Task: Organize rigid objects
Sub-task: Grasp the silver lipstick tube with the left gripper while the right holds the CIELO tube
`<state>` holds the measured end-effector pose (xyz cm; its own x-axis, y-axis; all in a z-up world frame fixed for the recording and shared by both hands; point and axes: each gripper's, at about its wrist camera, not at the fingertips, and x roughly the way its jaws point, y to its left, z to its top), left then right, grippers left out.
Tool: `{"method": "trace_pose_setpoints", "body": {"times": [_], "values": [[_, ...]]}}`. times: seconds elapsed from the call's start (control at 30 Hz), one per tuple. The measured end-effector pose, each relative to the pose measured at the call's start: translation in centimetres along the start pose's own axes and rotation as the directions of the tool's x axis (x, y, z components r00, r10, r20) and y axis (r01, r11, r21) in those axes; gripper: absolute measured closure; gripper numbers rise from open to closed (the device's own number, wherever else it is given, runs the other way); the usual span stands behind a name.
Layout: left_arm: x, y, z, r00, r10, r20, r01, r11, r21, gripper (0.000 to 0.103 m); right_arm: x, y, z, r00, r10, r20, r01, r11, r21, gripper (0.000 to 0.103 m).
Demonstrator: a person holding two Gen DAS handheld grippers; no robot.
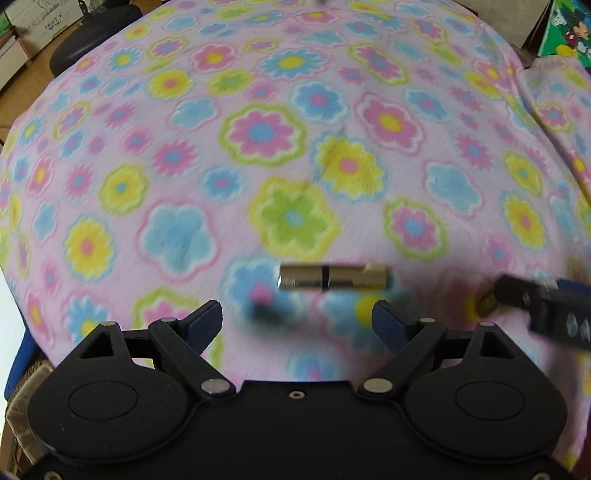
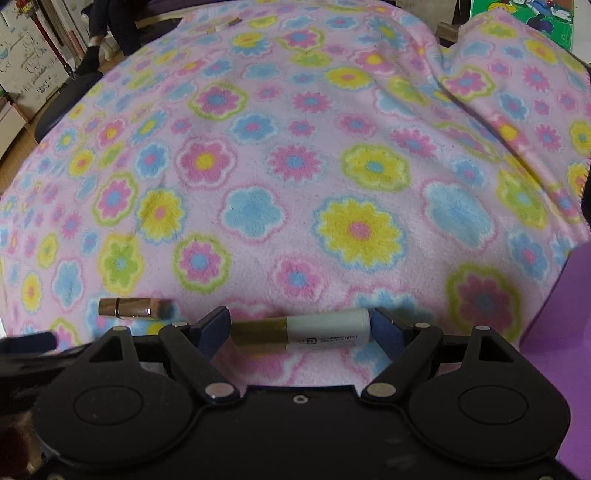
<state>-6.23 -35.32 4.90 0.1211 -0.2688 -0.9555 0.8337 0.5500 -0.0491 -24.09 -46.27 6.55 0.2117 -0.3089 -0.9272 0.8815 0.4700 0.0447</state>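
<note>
A short gold lipstick tube (image 1: 332,277) lies crosswise on the flowered blanket (image 1: 280,122), just beyond my left gripper (image 1: 297,319), whose fingers are open and empty. The same tube shows in the right wrist view (image 2: 133,307). My right gripper (image 2: 301,330) is closed endwise on a white-and-gold tube (image 2: 301,331), held just over the blanket (image 2: 295,166). The right gripper also shows at the right edge of the left wrist view (image 1: 517,295).
The blanket folds up into a ridge at the right (image 2: 491,110). A purple surface (image 2: 565,321) is at the lower right. Small tubes lie at the blanket's far edge (image 2: 221,26). A green cartoon box (image 1: 569,29) stands at the far right.
</note>
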Motion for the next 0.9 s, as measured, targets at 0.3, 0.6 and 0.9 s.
{"method": "trace_pose_setpoints", "body": {"times": [0.3,0.6,0.9], "values": [[2.1,0.2,1.3,0.999,-0.045,-0.031,0.043,0.997,-0.064,0.017,1.4,-1.2,0.6,0.999,0.024,-0.045,-0.023,0.999,0.025,0.036],[3.0,0.5,2.0,0.995,-0.089,-0.047,0.078,0.978,-0.194,0.016,0.0,-0.5,0.8,1.000,0.027,-0.004,-0.028,0.999,-0.029,0.009],[4.0,0.8,2.2,0.993,-0.080,-0.081,0.053,0.953,-0.297,0.013,1.4,1.4,0.5,0.999,0.003,-0.039,-0.007,0.995,-0.095,0.009]]}}
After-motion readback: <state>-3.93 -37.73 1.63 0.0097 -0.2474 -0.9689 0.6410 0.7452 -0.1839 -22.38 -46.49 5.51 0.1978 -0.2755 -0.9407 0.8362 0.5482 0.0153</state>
